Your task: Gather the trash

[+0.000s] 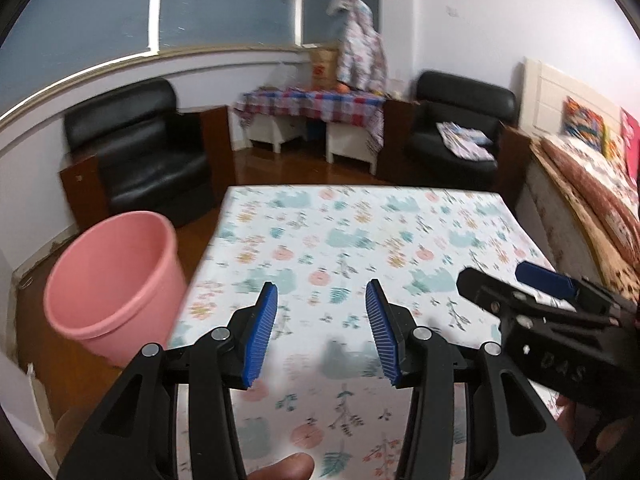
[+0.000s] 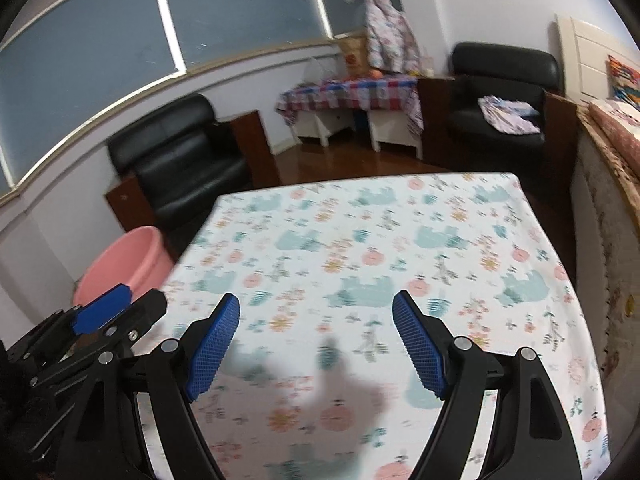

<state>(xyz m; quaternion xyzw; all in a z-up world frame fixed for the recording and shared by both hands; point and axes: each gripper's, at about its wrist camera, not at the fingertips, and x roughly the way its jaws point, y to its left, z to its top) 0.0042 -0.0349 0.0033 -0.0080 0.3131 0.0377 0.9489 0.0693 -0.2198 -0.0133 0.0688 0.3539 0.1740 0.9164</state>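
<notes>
The left gripper (image 1: 322, 330) fills its view's lower centre, fingers apart and empty. The right gripper (image 2: 316, 344) likewise gapes, tilted downward.

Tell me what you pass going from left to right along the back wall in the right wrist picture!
Black armchair → small table with a checked cloth → second black armchair with folded clothes on its seat → bed.

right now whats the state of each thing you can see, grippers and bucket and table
left gripper: open, nothing between its pads
right gripper: open, nothing between its pads
pink bucket: upright on the floor beside the table, no contents visible
table: covered by a floral cloth, no trash in view on it
</notes>
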